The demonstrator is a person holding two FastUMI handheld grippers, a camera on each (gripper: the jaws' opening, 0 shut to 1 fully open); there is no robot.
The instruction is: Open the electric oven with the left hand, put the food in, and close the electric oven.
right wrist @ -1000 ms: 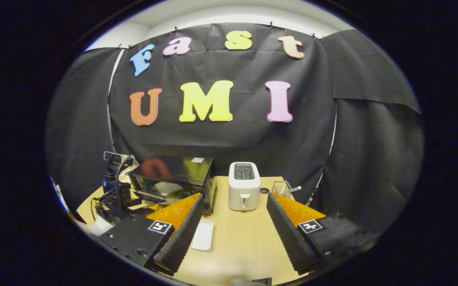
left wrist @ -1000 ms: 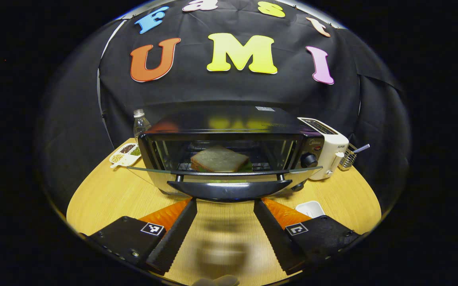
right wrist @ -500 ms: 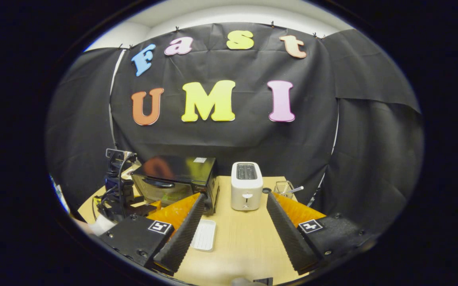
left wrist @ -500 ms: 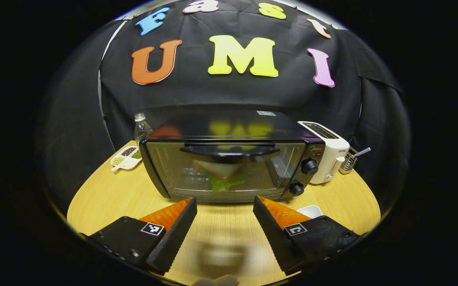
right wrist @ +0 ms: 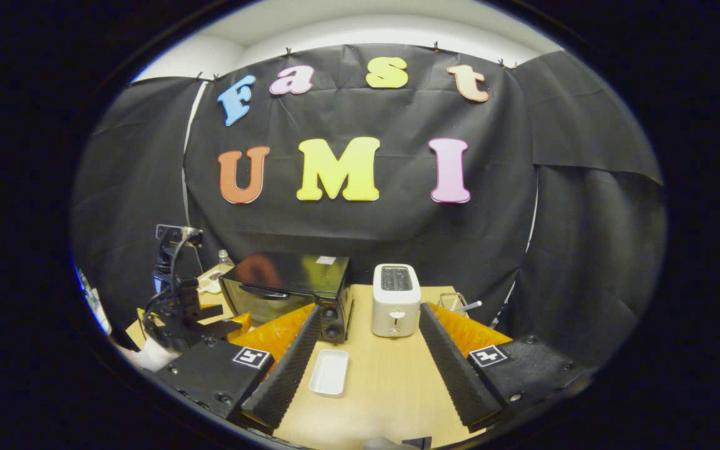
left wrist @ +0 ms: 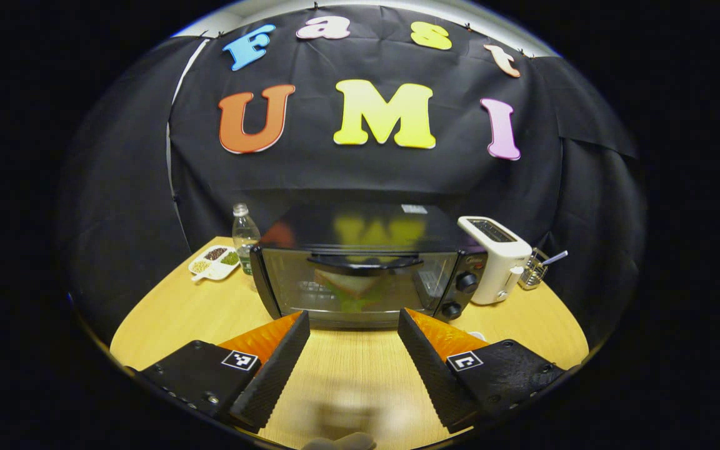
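The black electric oven [left wrist: 360,265] stands at the table's middle with its glass door closed and the handle [left wrist: 360,263] up across the front. Behind the glass lies a sandwich [left wrist: 352,290] with green leaf showing. My left gripper [left wrist: 352,350] hangs open over bare table in front of the oven, apart from it, nothing between its fingers. In the right gripper view the oven [right wrist: 291,287] sits at the left, and the left gripper [right wrist: 175,312] with a hand shows beside it. My right gripper [right wrist: 363,362] is open over the table, holding nothing.
A white toaster [left wrist: 495,257] stands right of the oven, with a wire rack [left wrist: 534,275] beyond it. A bottle [left wrist: 245,237] and a white dish of seeds [left wrist: 213,262] sit at the left. A white empty tray [right wrist: 329,380] lies near my right gripper.
The oven door swung up from hanging open to closed. My left gripper then pulled back from the oven, which looks smaller now. My right gripper drew back slightly.
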